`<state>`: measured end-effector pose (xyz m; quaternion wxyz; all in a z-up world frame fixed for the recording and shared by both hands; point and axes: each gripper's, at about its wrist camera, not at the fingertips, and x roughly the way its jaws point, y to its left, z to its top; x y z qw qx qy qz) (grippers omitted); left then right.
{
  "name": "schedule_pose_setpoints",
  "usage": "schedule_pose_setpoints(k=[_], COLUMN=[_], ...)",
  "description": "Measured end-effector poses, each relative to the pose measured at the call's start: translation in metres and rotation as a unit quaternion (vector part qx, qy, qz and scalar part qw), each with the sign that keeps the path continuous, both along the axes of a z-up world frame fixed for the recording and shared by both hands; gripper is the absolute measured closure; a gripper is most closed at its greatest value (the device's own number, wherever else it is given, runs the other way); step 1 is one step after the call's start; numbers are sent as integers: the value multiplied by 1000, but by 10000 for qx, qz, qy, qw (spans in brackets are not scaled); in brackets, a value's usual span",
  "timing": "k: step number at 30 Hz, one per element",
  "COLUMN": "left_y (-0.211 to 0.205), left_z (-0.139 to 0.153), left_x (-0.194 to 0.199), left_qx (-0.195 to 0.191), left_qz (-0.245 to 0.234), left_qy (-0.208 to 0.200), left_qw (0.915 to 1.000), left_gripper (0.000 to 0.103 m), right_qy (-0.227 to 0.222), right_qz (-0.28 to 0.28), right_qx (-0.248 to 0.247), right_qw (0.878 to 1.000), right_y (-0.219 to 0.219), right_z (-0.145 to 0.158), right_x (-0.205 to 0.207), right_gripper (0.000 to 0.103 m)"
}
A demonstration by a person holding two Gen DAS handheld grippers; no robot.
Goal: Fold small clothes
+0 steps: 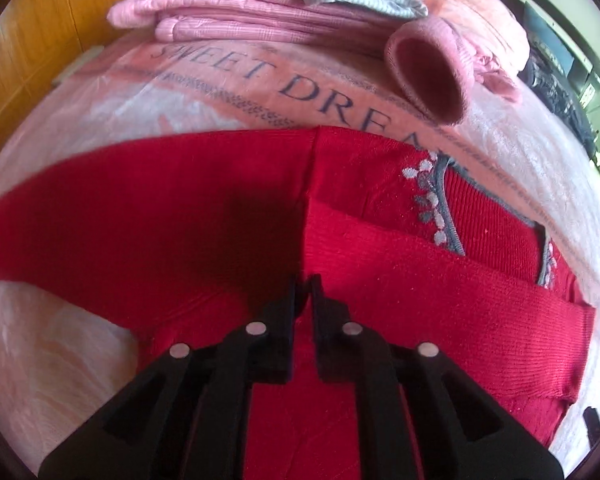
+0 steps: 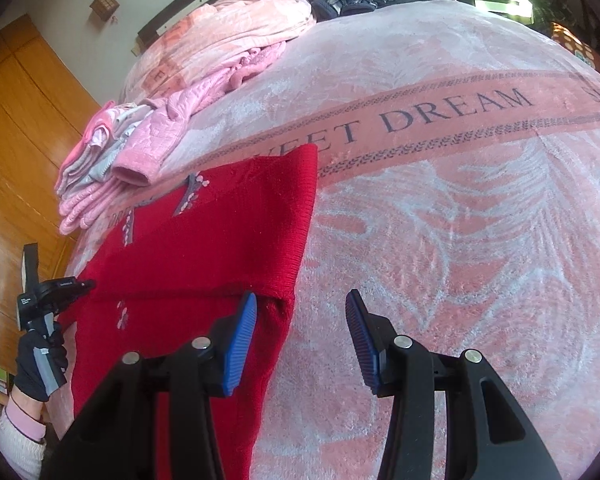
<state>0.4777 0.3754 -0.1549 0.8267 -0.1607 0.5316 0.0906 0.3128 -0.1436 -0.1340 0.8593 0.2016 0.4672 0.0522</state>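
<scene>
Your left gripper (image 1: 304, 284) pinches the red sweater (image 1: 180, 220) fold; right gripper (image 2: 300, 320) gapes empty. Pull carelessly and the fold slips apart.

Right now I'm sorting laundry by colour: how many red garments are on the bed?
1: a red sweater lying on the pink blanket, beside the pink folded pile. Others may be hidden.

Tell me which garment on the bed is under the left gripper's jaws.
The red knit sweater with grey-white embroidery, lying nearest; the left gripper is nearly shut on it. The pink folded clothes lie stacked beyond, untouched.
</scene>
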Motion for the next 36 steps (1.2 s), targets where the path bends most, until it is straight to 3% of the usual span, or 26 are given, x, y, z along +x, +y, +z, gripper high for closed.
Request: schedule_pose_setpoints(k=[4, 9, 12, 16, 21, 26, 28, 31, 34, 36], left_y=[12, -6, -31, -47, -48, -50, -47, -36, -8, 17], left_z=[28, 60, 41, -11, -15, -16, -17, -9, 12, 21], left_x=[-15, -15, -2, 12, 9, 11, 13, 12, -17, -42], left_qx=[-419, -714, -796, -730, -768, -690, -748, -890, -1243, -1132], left_qz=[48, -337, -619, -687, -729, -849, -874, -827, -759, -725], left_qy=[-365, -836, -500, 240, 80, 121, 165, 237, -61, -188], left_qw=[9984, 9934, 9936, 9947, 9943, 9939, 9932, 9923, 9893, 9907], left_gripper=[93, 88, 87, 87, 86, 86, 86, 88, 70, 67], right_qy=[-14, -174, 129, 815, 926, 1070, 1126, 1232, 727, 660], right_qz=[110, 380, 541, 517, 324, 351, 364, 295, 339, 559], right_qx=[174, 265, 256, 50, 561, 133, 48, -165, 91, -165], right_qw=[9998, 9988, 9981, 9953, 9936, 9936, 9930, 9918, 9967, 9961], right_y=[3, 28, 47, 57, 44, 56, 59, 64, 71, 91], right_z=[7, 30, 19, -20, -36, -33, -33, -17, 19, 30], right_x=[2, 18, 43, 65, 64, 69, 72, 69, 41, 20], right_gripper=[55, 55, 54, 55, 56, 54, 50, 53, 45, 39])
